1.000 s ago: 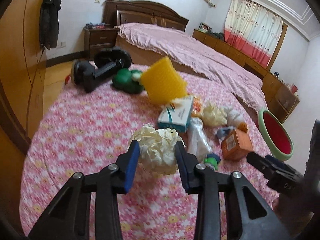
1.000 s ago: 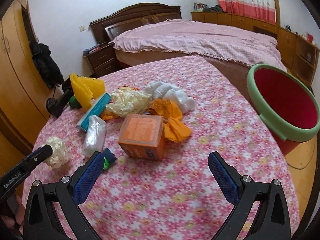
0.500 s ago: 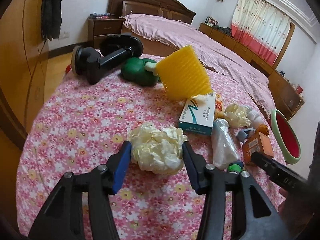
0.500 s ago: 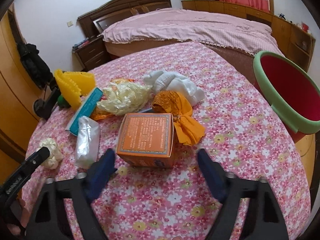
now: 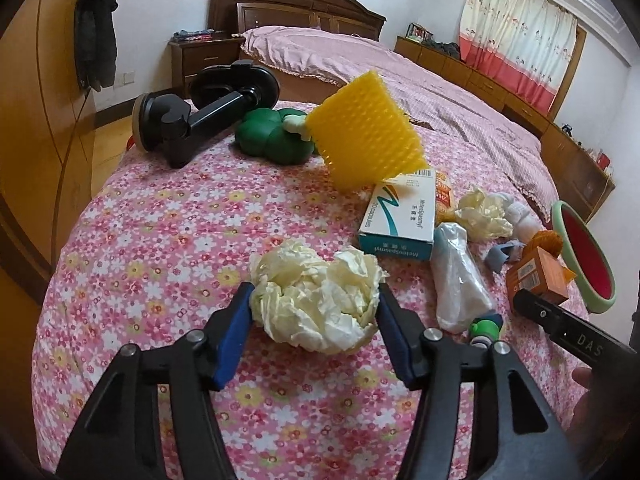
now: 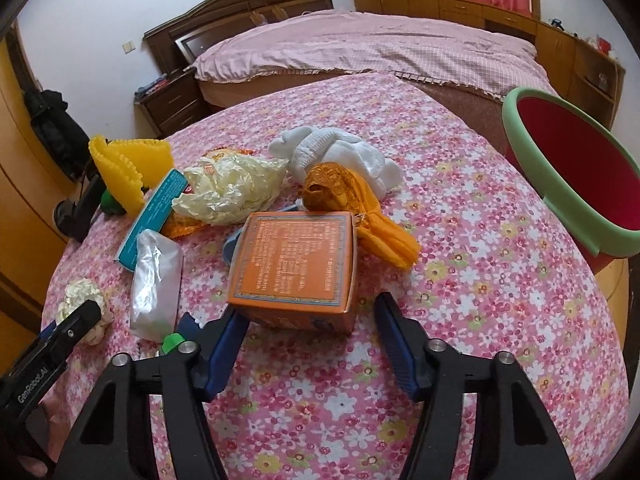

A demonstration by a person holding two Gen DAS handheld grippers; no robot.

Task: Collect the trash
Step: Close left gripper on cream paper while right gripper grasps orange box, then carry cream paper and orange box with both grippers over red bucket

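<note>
Both claws have come forward and low over the flowered tablecloth (image 6: 500,280) since a second ago, each now set around its own piece of rubbish. Nearest, the left gripper (image 5: 314,320) has its blue pads touching either flank of the crumpled paper ball (image 5: 316,300), which rests on the cloth between them; I cannot tell whether it is squeezed yet. The right gripper (image 6: 308,322) stands wide, its jaws just short of the orange box (image 6: 294,260), one pad at the box's near left corner, the other apart from it on the right.

Just beyond the box lie a clear plastic bag (image 6: 154,280), a teal-and-white carton (image 5: 400,216), more crumpled wrapping (image 6: 230,190), an orange net (image 6: 352,204) and white socks (image 6: 340,156). Far to the right of that claw sits the red bin (image 6: 560,200).

This looks like the grasping step. Next, I'd judge, both claws must close firmly, lift clear, and carry across to the bin.
</note>
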